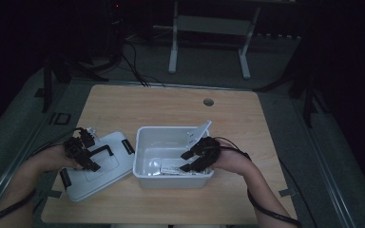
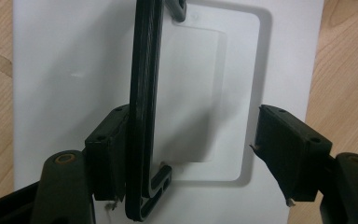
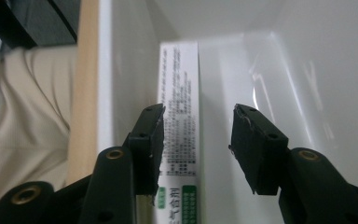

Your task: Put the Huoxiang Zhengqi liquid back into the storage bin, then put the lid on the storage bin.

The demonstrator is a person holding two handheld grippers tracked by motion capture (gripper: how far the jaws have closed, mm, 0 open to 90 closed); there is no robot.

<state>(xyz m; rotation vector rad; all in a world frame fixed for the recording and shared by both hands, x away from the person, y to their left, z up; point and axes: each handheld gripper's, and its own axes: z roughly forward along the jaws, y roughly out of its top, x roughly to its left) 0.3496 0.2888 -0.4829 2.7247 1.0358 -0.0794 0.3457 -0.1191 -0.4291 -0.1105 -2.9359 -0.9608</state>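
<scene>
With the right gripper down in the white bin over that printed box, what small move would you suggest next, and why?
Probably lift the right gripper straight up out of the bin. Its jaws stand apart, and the box lies against the bin's wall, seemingly already placed.

A light wooden table point(image 1: 171, 104) carried 2 things: a white plastic bin point(image 1: 145, 137) sat near its front edge, just right of centre, and the bin's white lid point(image 1: 116, 173) lay flat just left of it, slightly askew, black handle up.
</scene>
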